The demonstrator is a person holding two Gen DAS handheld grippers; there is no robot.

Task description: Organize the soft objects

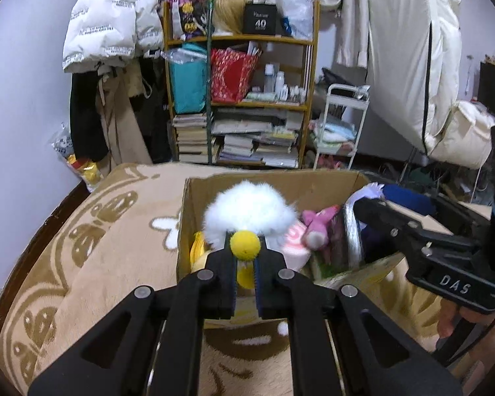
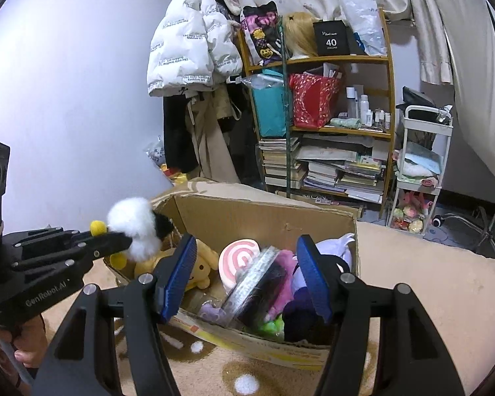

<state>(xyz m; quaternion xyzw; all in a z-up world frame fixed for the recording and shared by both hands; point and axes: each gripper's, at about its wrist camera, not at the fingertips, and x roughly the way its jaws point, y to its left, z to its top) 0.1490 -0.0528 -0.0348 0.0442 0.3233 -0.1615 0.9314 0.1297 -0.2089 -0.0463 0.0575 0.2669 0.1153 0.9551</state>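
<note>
My left gripper (image 1: 246, 247) is shut on a fluffy white plush toy (image 1: 249, 213) with a yellow pom-pom (image 1: 246, 245), holding it above the near left part of an open cardboard box (image 1: 198, 194). The same toy (image 2: 133, 227) shows white with a black patch in the right wrist view, held by the left gripper (image 2: 115, 241) at the box's left rim. My right gripper (image 2: 247, 277) is open and empty over the box (image 2: 264, 214). Inside lie a yellow plush dog (image 2: 198, 269), a pink swirl plush (image 2: 241, 255), a pink plush (image 1: 316, 227) and purple soft things (image 2: 300, 313).
The box sits on a beige patterned blanket (image 1: 115, 231). Behind stand a wooden shelf (image 2: 330, 125) with books and bags, a white cart (image 2: 419, 171), and hanging coats (image 2: 194, 43) on the wall.
</note>
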